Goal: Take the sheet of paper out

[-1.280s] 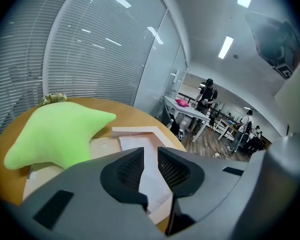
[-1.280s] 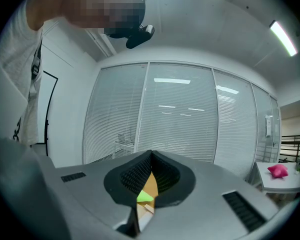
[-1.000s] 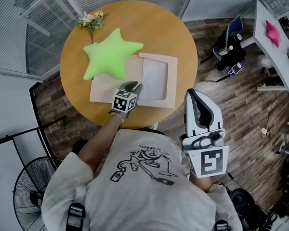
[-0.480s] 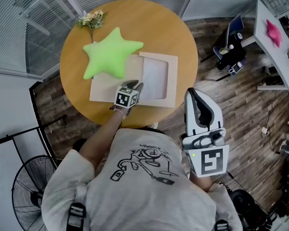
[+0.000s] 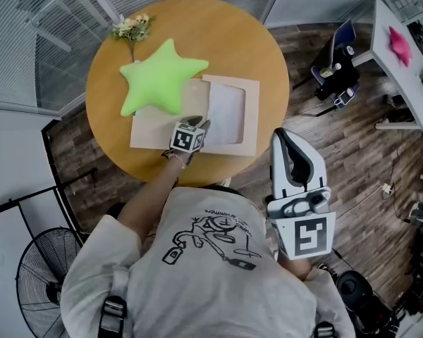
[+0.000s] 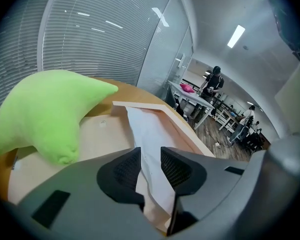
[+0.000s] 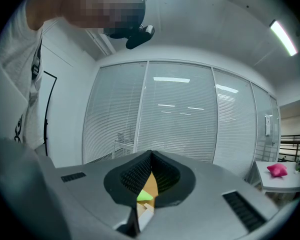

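A wooden picture frame (image 5: pixel 252 118) lies on the round table (image 5: pixel 218 41), with a white sheet of paper (image 5: pixel 225 115) in its opening. A tan backing board (image 5: pixel 151 129) lies to its left, partly under a green star pillow (image 5: pixel 158 76). My left gripper (image 5: pixel 197 124) points down at the frame's near edge. In the left gripper view the paper (image 6: pixel 145 129) runs from the frame (image 6: pixel 160 115) into the gap of the left gripper (image 6: pixel 150 156), whose jaws are opening, pads apart. My right gripper (image 5: pixel 282 134) is held off the table near my body, jaws together, holding nothing.
A small flower bunch (image 5: pixel 132 28) lies at the table's far left. A standing fan (image 5: pixel 39 287) is on the floor at lower left. A white desk (image 5: pixel 398 48) and a dark chair (image 5: pixel 335 72) stand at the right. Blinds and glass walls (image 7: pixel 180 114) enclose the room.
My left gripper has sunk and edged forward toward the frame's near edge. The right gripper has kept still.
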Tool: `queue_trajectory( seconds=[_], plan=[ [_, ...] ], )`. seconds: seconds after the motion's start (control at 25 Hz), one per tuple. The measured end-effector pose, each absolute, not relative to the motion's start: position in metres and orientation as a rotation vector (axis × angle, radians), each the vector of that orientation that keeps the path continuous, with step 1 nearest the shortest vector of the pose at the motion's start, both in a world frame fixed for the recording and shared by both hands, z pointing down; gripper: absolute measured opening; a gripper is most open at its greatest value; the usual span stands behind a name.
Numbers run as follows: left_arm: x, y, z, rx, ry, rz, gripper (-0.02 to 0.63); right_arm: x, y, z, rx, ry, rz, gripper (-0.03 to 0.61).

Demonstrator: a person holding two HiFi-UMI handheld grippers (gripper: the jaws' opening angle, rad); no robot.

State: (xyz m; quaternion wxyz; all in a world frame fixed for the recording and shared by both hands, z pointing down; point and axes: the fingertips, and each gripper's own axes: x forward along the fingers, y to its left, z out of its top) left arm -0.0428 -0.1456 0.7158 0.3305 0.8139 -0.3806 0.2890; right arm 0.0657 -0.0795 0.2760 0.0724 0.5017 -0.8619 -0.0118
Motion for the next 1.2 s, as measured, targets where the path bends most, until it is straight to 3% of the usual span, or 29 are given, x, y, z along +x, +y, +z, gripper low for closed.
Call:
queue_trajectory(
  seconds=[1.2],
  plan=[
    [-0.017, -0.157, 0.775, 2.016, -0.87, 0.815, 0.186, 0.073, -0.086, 0.282, 1.621, -2.513, 0.045, 0.009]
  ],
)
